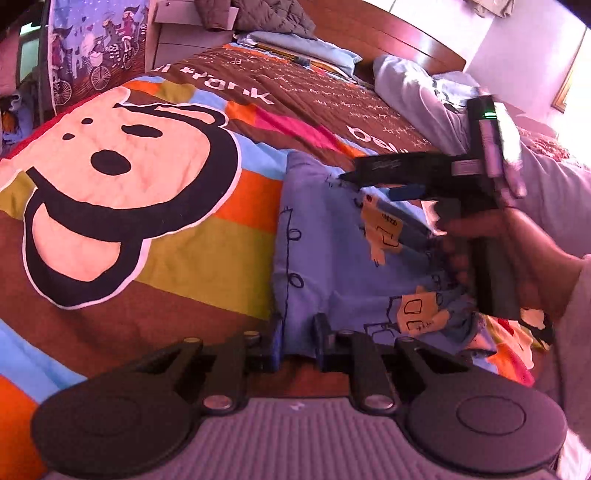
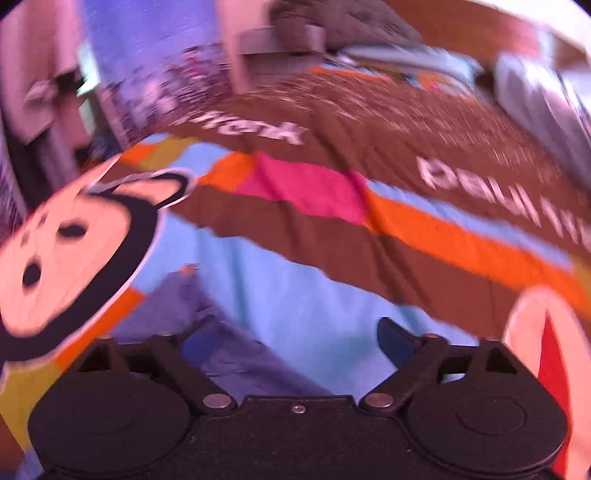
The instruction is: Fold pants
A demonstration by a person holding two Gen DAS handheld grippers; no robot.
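Your pants (image 1: 332, 266) lie on the bedspread (image 1: 177, 266) atop the bed, right of the big cartoon face (image 1: 107, 199) printed on it. Your left gripper (image 1: 297, 345) sits at the pants' near edge, its fingers (image 1: 276, 347) on either side of the hem. Your right gripper (image 1: 421, 177) reaches in from the right over the pants' far part. Behind them, pillows (image 1: 306, 50) lie against the headboard (image 1: 373, 33), with a nightstand (image 1: 184, 37) at the far left

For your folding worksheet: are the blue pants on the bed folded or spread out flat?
Folded, at least partly: the blue pants form a compact block with straight left edge on the bedspread. How many layers, cannot tell.
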